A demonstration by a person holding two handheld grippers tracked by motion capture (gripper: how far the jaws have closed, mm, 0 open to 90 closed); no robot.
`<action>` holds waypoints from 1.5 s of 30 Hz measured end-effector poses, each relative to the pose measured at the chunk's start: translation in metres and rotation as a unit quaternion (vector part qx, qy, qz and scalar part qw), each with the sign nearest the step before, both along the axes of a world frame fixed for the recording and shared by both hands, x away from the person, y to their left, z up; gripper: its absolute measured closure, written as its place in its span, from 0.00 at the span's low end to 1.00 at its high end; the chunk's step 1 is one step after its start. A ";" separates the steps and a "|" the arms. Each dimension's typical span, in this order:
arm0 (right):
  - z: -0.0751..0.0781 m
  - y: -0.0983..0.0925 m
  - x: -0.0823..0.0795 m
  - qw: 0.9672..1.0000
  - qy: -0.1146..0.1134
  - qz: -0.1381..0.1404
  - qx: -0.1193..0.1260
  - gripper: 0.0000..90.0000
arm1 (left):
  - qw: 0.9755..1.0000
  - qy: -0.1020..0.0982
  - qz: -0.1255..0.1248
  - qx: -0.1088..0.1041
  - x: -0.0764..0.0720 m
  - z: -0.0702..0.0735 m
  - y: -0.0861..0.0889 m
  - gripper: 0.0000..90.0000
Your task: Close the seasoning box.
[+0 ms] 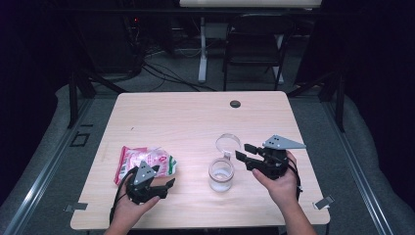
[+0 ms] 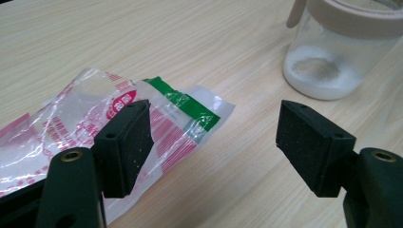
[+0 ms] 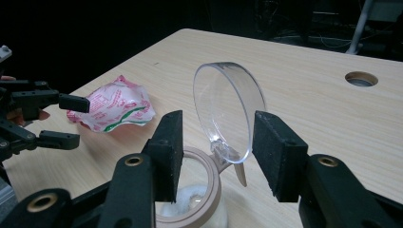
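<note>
Your left gripper [image 1: 164,188] sits left of the jar [image 1: 220,175], jaws apart, bag [image 1: 143,162] released. Right gripper [image 1: 243,152] by the jar, jaws apart around its flipped-up lid [image 1: 228,143], not pressing.

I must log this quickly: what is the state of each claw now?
Left claw: open, holding nothing; the plastic bag lies beside it.
Right claw: open, holding nothing; the jar's clear lid stands between its pads.

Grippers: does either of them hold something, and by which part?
Nothing is held. The left hand-held gripper stands open by the bag; the right hand-held gripper is open around the jar's lid.
</note>
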State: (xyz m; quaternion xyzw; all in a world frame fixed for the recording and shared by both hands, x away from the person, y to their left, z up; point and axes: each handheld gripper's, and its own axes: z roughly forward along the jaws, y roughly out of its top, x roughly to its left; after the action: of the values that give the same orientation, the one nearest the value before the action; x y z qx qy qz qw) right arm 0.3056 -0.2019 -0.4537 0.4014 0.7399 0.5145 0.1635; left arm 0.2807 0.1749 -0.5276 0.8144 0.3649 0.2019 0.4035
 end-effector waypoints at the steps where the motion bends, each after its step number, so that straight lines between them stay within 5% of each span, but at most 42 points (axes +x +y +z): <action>1: 0.000 0.000 0.000 1.000 0.000 0.000 -0.001 0.60 | 1.000 -0.001 0.000 0.005 0.000 -0.001 -0.001 0.31; 6: -0.001 0.000 0.000 1.000 0.001 -0.003 0.000 0.60 | 0.999 -0.020 0.013 0.039 0.002 -0.007 -0.007 0.36; 10: -0.002 0.000 -0.001 1.000 -0.002 -0.006 -0.004 0.60 | 0.999 -0.019 0.017 0.041 0.006 -0.012 -0.008 0.37; 18: -0.001 -0.006 -0.006 1.000 -0.008 -0.017 -0.012 0.60 | 0.996 -0.016 0.020 0.084 0.018 -0.023 -0.012 0.37; 31: -0.001 -0.016 -0.014 0.999 -0.011 -0.034 -0.016 0.60 | 0.995 -0.013 0.039 0.095 0.036 -0.029 -0.010 0.41; 45: -0.002 -0.026 -0.022 0.998 -0.013 -0.055 -0.020 0.60 | 0.994 0.002 0.055 0.095 0.047 -0.030 -0.012 0.58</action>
State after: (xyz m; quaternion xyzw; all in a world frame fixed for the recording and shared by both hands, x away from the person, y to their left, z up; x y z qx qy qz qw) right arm 0.2837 -0.2278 -0.4556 0.4316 0.7246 0.4950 0.2091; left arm 0.3278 0.1629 -0.5578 0.8282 0.3891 0.2561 0.3115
